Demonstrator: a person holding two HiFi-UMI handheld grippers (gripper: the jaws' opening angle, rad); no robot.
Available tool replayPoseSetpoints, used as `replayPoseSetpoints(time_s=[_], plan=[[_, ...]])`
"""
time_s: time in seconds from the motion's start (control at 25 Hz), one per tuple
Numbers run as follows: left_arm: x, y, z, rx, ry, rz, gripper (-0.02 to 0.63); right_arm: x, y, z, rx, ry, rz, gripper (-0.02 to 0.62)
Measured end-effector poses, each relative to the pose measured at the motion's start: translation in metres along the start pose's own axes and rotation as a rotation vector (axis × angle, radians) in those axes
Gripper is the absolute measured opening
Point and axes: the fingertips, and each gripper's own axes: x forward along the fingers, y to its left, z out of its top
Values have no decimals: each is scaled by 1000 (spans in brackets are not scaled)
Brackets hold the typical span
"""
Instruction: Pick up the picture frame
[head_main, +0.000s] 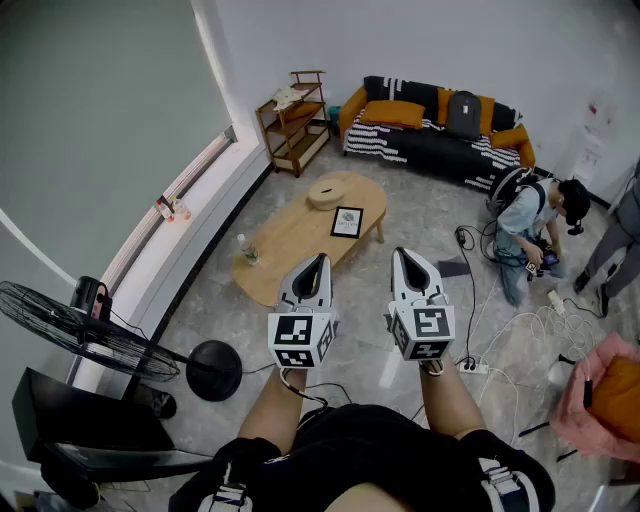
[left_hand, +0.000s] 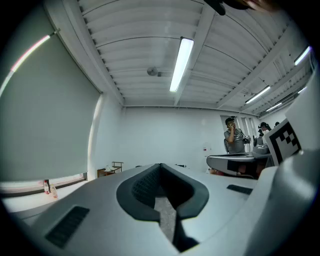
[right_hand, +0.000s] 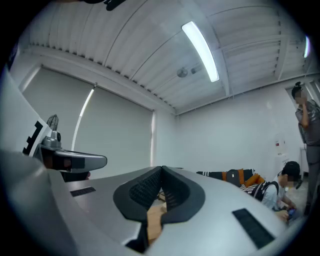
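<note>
The table (head_main: 300, 240) lies well ahead of the jaws, bearing a frame (head_main: 347, 222), a disc (head_main: 327, 192) beyond, a bottle (head_main: 246, 250) leftward.

A black picture frame (head_main: 347, 222), white inside, is lying near the right edge of the light-wood table (head_main: 290, 240). The pale grey left gripper (head_main: 316, 262) and right gripper (head_main: 403, 256) are carrying black-and-white square markers (head_main: 299, 342). The black sofa (head_main: 440, 152) is showing orange cushions (head_main: 393, 113) and a black-and-white striped throw (head_main: 383, 146).

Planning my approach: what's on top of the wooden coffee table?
On the coffee table: the picture frame by its right edge, a round wooden disc at the far end, a bottle at the near left end. Anything beneath the frame or disc is covered.
</note>
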Motion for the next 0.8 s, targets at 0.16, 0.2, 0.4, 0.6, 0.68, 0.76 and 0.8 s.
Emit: replayPoseSetpoints(time_s=[0.16, 0.2, 0.4, 0.6, 0.68, 0.76, 0.8], plan=[[-9, 1, -1, -40, 4, 11, 20, -11, 1, 2, 6, -3, 15, 17], [-11, 1, -1, -39, 5, 18, 20, -12, 1, 2, 8, -3, 17, 17], [-15, 3, -3, -28, 11, 23, 20, -10, 7, -3, 28, 18, 29, 17], [-7, 9, -6, -20, 18, 21, 20, 4, 13, -6, 39, 32, 49, 17], [-4, 17, -6, -20, 18, 16, 20, 13, 16, -11, 30, 41, 39, 17], [1, 29, -7, -21, 17, 9, 20, 23, 21, -12, 29, 46, 31, 17], [4, 35, -7, -21, 15, 5, 20, 30, 24, -13, 28, 47, 27, 17]])
